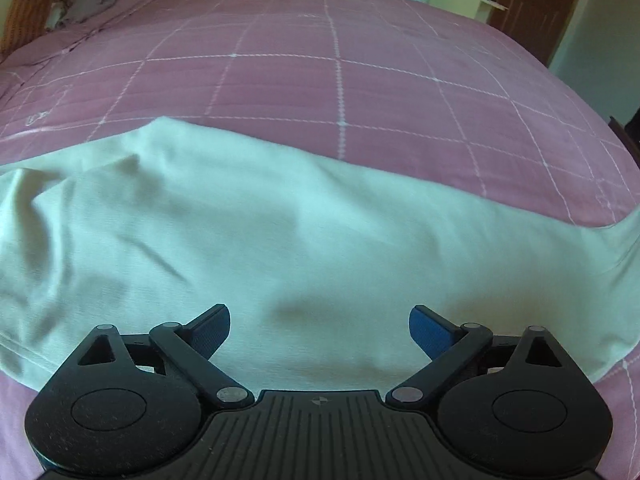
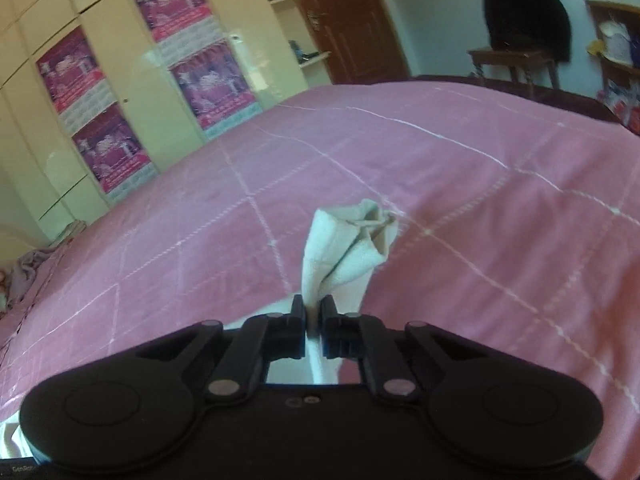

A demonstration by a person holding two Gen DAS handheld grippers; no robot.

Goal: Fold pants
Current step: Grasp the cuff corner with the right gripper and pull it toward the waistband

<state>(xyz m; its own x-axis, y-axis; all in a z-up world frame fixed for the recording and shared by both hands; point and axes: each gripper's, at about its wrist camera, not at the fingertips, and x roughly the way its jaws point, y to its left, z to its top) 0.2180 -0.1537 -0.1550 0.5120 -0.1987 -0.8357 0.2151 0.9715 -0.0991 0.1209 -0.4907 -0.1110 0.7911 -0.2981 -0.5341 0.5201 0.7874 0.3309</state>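
White cotton pants (image 1: 280, 240) spread beneath our left gripper (image 1: 319, 330), jaws wide apart; our right gripper (image 2: 314, 316) pinches a bunched corner at frame centre.

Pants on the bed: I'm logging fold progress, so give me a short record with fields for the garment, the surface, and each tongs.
garment: white pants, spread wrinkled across the near part of the bed, not yet folded flat
surface: pink quilt with a white grid pattern
left tongs: open, above the cloth, nothing between the pads
right tongs: shut on a bunched end of the pants, which sticks up past the fingertips
background: wardrobe with posters, brown door
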